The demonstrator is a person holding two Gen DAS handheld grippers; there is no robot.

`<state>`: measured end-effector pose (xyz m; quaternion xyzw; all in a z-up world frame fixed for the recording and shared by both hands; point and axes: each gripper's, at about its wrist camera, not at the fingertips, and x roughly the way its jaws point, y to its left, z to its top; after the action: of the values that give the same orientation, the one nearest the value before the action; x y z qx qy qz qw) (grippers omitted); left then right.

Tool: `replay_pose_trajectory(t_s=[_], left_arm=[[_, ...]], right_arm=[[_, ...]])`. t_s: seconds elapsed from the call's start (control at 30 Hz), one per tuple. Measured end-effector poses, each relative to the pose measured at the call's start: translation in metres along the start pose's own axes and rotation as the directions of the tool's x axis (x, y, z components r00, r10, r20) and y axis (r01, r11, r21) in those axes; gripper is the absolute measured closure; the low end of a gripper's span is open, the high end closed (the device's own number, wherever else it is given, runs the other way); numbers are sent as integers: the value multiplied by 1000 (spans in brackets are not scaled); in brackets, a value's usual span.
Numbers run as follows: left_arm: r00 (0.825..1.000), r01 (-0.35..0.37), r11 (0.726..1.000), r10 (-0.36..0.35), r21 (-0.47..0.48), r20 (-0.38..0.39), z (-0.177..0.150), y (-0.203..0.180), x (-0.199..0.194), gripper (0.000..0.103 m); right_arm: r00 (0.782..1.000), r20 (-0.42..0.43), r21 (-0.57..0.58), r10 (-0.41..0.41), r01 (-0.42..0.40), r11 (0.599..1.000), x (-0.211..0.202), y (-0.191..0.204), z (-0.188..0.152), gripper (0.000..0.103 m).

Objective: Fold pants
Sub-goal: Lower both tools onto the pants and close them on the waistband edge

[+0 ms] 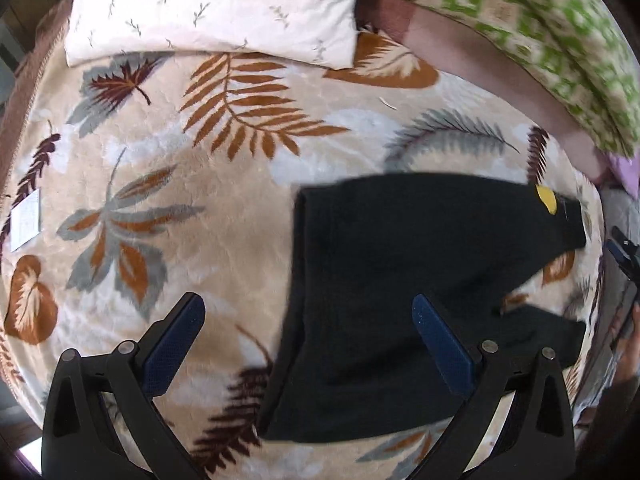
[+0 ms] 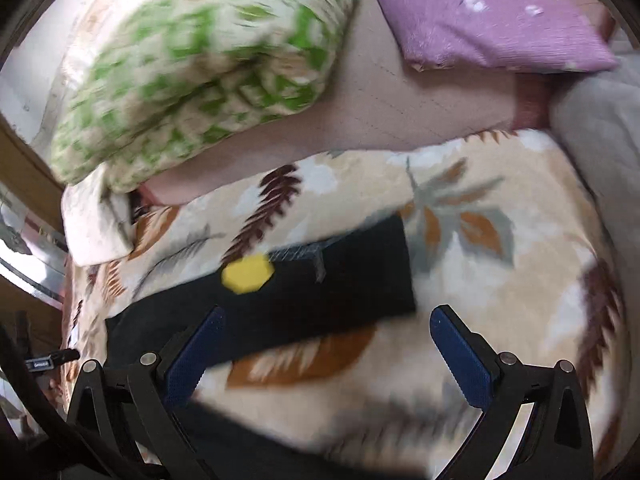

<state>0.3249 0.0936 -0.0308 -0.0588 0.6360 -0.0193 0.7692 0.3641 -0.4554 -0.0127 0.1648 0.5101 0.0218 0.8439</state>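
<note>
Black pants [image 1: 380, 280] lie flat on a leaf-patterned blanket [image 1: 180, 160], spread out with two legs pointing right and a yellow patch [image 1: 547, 199] on the far leg. My left gripper [image 1: 308, 320] is open above the pants' left edge and holds nothing. In the right wrist view a pant leg [image 2: 312, 300] with the yellow patch [image 2: 248, 273] lies across the blanket [image 2: 500, 280]. My right gripper [image 2: 326, 328] is open just above that leg's end, empty. This view is motion-blurred.
A white pillow [image 1: 216, 8] lies at the blanket's far end. A green-patterned quilt [image 1: 540, 40] is bunched at the far right; it also shows in the right wrist view [image 2: 200, 68]. A purple pillow [image 2: 492, 16] and grey bedding [image 2: 600, 140] lie beyond.
</note>
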Motion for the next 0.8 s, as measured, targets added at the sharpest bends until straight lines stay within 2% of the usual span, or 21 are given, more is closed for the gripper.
replay_pose_trajectory(t_s=[0.07, 0.23, 0.37, 0.6, 0.7, 0.77, 0.8], left_arm=[[1000, 1, 1000, -1, -12, -11, 10, 5, 8, 0], [999, 5, 999, -6, -32, -37, 25, 13, 21, 0], [999, 23, 999, -25, -35, -35, 32, 10, 24, 0], [998, 53, 998, -53, -19, -22, 43, 4, 27, 0], [999, 42, 999, -43, -27, -28, 49, 6, 32, 0], [999, 42, 999, -43, -34, -28, 53, 9, 36, 0], [998, 49, 998, -51, -36, -31, 55, 10, 38, 0]], right_arm=[[999, -37, -1, -16, 16, 1000, 28, -10, 20, 1], [993, -101, -30, 52, -56, 998, 69, -26, 41, 1], [988, -117, -65, 101, -109, 992, 82, -32, 49, 4], [963, -165, -75, 215, -230, 970, 95, -48, 55, 7], [954, -210, -111, 214, -241, 964, 109, -44, 52, 8], [954, -204, -144, 222, -253, 957, 112, -40, 50, 9], [952, -194, -145, 237, -267, 953, 111, -39, 50, 16]])
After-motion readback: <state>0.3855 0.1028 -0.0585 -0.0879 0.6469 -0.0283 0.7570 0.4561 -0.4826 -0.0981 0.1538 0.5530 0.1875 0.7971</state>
